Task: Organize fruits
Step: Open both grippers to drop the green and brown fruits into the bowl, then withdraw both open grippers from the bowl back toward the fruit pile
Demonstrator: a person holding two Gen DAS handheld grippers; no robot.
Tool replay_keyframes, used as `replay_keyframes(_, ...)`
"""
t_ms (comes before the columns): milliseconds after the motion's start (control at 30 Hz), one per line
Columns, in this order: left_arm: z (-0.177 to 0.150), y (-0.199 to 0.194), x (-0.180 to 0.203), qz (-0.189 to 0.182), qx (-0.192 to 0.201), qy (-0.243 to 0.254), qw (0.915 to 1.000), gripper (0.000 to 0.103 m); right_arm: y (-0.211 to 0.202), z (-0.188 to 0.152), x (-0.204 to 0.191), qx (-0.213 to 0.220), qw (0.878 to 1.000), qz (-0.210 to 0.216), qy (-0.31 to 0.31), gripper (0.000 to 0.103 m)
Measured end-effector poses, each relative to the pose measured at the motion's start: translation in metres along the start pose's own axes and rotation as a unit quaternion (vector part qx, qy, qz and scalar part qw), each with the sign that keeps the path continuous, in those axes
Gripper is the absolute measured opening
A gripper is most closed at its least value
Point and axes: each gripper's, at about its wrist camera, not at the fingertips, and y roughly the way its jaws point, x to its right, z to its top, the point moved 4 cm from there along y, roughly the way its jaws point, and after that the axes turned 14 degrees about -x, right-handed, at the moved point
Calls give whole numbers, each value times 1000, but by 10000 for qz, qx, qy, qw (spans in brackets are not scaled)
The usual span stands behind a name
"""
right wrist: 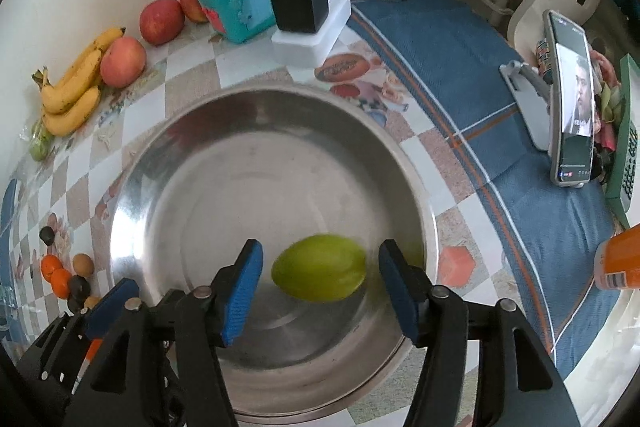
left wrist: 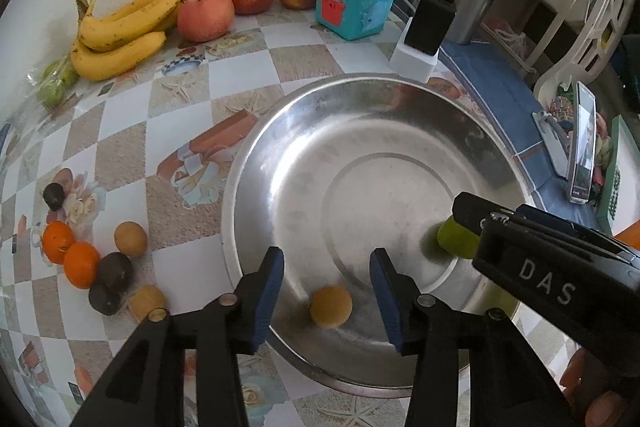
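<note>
Left wrist view looked down on a tabletop covered in a checked, flower-printed sheet, with a blue striped cloth at 2 o'clock and a cream wall behind. A steel bowl filled the middle. The left tongs stood open over its near rim, a small tan fruit lying loose in the bowl between the pads. At 11 o'clock sat bananas and three apples; at 9 o'clock, oranges, dark fruits and more tan ones lay on the tabletop. This view alone showed the tan fruit and the right tongs from outside, with the green fruit half hidden. Right wrist view showed the right tongs open, the green fruit blurred and untouched between the fingers, inside the bowl. It also showed more fully the phone on a stand at 3 o'clock and an orange container below it.
</note>
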Motion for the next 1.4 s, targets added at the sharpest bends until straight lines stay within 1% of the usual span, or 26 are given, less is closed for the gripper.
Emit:
replay_keyframes(133,1,-10,-5,-52,83,-76,9999,57,-12,-1,2,162,9999,4,27,62)
replay_keyframes(233,1,-19,-15,-77,145,-229,9996,57,-18,-2,3,243,9997,67,34,62)
replay_keyframes(367,0,-29,-42,-14,193,-681,9975,57,-18,-4,2,218,9998,41,0,62)
replay_keyframes(500,-6,-42,-74,134,263,-1162,9928,57,-18,-7,-3,203,9998,34,-71,62)
replay_keyframes(667,-15,-52,-110,260,271,-1736,9841,57,-24,-13,-16,250,9993,78,-261,62)
replay_keyframes(767,-21,-58,-126,287,279,-1958,9798,57,-27,-17,-25,274,9987,139,-399,62)
replay_keyframes(900,-25,-60,-137,346,251,-2129,9761,57,-35,-21,-40,313,9973,310,-589,62)
replay_keyframes(1033,-27,-62,-142,295,250,-2208,9746,57,-39,-24,-50,331,9960,303,-770,62)
replay_keyframes(1267,-28,-58,-144,270,169,-2237,9741,57,-32,-26,-52,234,9963,253,-786,62)
replay_keyframes(1300,-28,-58,-144,272,158,-2245,9740,58,-32,-26,-52,225,9964,244,-777,62)
replay_keyframes(1333,-28,-57,-145,281,144,-2259,9736,64,-31,-26,-52,217,9965,233,-775,62)
replay_keyframes(1400,-29,-55,-146,322,118,-2282,9730,70,-29,-26,-52,184,9966,198,-775,62)
